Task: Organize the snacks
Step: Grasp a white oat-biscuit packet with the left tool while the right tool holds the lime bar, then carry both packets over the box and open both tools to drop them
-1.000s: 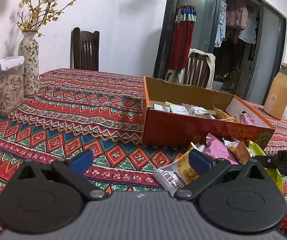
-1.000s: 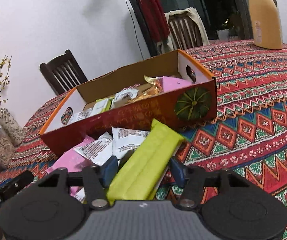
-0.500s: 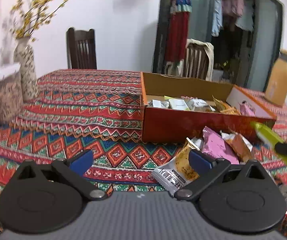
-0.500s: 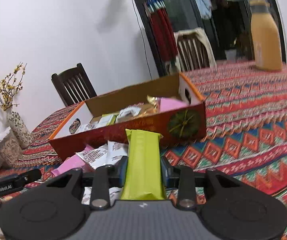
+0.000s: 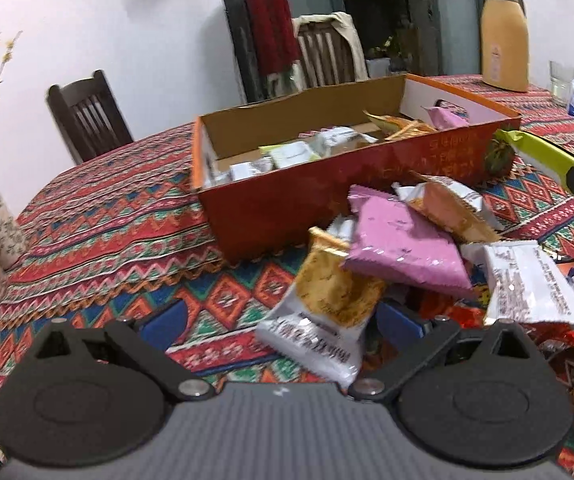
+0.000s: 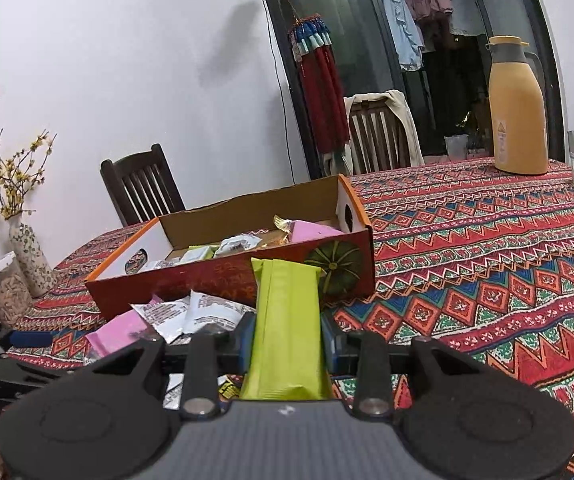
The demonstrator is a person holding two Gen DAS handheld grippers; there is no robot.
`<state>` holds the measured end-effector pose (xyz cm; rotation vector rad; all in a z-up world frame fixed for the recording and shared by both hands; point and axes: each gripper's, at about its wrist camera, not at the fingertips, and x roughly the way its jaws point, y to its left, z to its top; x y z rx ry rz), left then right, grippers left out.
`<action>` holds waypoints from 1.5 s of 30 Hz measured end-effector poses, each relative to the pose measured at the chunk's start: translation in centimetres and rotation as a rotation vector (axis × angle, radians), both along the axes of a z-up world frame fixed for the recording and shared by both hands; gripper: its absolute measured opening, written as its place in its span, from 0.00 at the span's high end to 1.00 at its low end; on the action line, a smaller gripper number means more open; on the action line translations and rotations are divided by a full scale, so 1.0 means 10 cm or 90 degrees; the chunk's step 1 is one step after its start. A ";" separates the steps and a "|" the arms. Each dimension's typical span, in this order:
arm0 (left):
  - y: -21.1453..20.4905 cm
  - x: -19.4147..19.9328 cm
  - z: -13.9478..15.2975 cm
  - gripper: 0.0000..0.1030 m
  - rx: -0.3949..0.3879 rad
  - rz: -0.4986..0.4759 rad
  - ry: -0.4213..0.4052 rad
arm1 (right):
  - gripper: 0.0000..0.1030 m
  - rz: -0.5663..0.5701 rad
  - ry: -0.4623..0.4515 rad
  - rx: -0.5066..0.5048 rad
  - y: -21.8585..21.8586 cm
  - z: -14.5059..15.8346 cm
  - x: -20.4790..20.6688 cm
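Since the earlier frames, the right tongs (image 6: 287, 330) have lifted the green snack bar (image 6: 287, 320) off the pile and levelled it toward the box, while the left tongs (image 5: 283, 320) have moved in over the loose packets.

Step in hand: transfer of one snack into the cardboard box (image 6: 223, 276). The right tongs are clamped on the green snack bar, one finger against each long edge, with the bar pointing forward at the near wall of the box. The bar is clear of the tabletop (image 6: 467, 264) and has not yet passed over the box rim. In the left wrist view the same bar (image 5: 535, 152) shows at the right, just beside the box's right end.

The left tongs are spread wide and grip nothing. A white and yellow packet (image 5: 327, 312) lies between the fingers, touching neither as far as the view shows. A pink packet (image 5: 403, 252) rests partly on top of it, and a white packet (image 5: 527, 284) lies to the right.

Next move, as judged: raise the bar above the near wall, carry it forward over an open part of the box floor (the left half holds fewer packets), then release. The bar is long, so it probably needs to lie along the box rather than across it. The left tongs would have to close on the white and yellow packet without catching the pink packet above it.
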<state>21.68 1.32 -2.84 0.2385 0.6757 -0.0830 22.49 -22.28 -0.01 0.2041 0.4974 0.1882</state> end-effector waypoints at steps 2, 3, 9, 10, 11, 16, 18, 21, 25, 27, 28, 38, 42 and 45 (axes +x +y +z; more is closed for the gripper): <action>-0.04 0.05 -0.01 0.03 0.004 -0.007 0.003 | 0.68 0.001 0.001 0.001 -0.02 -0.02 -0.01; -0.06 0.07 -0.02 0.06 0.003 -0.013 0.006 | 0.68 0.002 0.001 0.002 -0.02 -0.02 -0.01; -0.09 0.10 -0.07 0.59 -0.030 -0.054 0.035 | 0.68 0.013 0.003 0.007 -0.05 -0.07 -0.02; -0.09 0.07 -0.06 0.59 -0.033 -0.054 0.032 | 0.68 0.015 0.003 0.008 -0.05 -0.08 -0.02; -0.09 0.04 -0.05 0.59 -0.033 -0.053 0.028 | 0.68 0.017 0.004 0.009 -0.06 -0.09 -0.03; -0.07 -0.13 -0.01 0.59 -0.029 -0.032 0.005 | 0.68 0.022 0.002 0.018 -0.09 -0.11 -0.05; -0.06 -0.17 0.01 0.59 -0.026 -0.016 -0.006 | 0.68 0.025 0.000 0.020 -0.10 -0.11 -0.05; -0.02 -0.24 0.08 0.59 -0.036 0.004 -0.026 | 0.68 0.027 -0.003 0.021 -0.10 -0.11 -0.06; 0.03 -0.26 0.25 0.59 -0.047 0.023 -0.054 | 0.68 0.028 -0.008 0.019 -0.10 -0.09 -0.07; 0.03 -0.24 0.38 0.59 -0.055 0.026 -0.076 | 0.68 0.027 -0.015 0.015 -0.09 -0.07 -0.07; 0.03 -0.24 0.44 0.59 -0.058 0.026 -0.087 | 0.68 0.027 -0.019 0.011 -0.08 -0.05 -0.07; -0.13 0.13 0.90 0.59 -0.123 0.046 -0.155 | 0.68 0.041 -0.082 -0.032 0.08 0.33 0.20; -0.22 0.46 1.01 0.59 -0.144 0.068 -0.154 | 0.68 0.044 -0.101 -0.056 0.19 0.51 0.50; -0.28 0.71 1.07 0.59 -0.149 0.082 -0.159 | 0.68 0.043 -0.112 -0.075 0.28 0.62 0.77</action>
